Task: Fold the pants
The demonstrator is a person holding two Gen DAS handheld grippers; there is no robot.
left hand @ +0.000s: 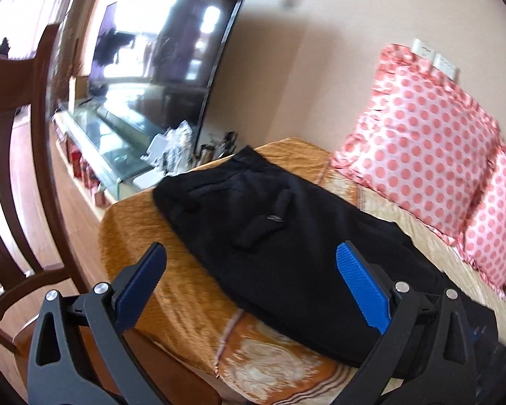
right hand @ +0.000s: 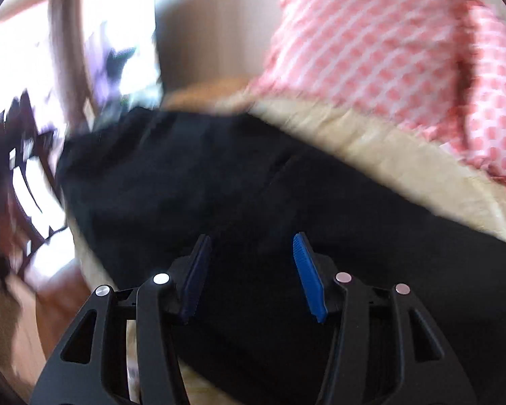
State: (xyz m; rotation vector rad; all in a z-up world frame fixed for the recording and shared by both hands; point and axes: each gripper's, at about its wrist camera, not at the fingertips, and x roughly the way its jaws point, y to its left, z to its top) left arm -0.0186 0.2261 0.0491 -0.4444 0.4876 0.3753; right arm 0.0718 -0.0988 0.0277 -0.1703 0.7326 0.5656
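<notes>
Black pants [left hand: 253,222] spread flat across an orange-gold bed cover [left hand: 135,236], waistband end toward the far corner. Left gripper [left hand: 253,270] jaws wide apart, nothing between. Right gripper [right hand: 249,263] jaws parted above the dark cloth, gripping nothing. Only in left view: TV [left hand: 165,57], wooden chair [left hand: 20,135], bare floor beside the bed edge. Right view blurred. Polka-dot pillows [left hand: 421,128] against wall. No readable writing.

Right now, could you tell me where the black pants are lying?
In the left wrist view, the pants lie spread across the orange bedcover, left of the pink dotted pillows.
</notes>
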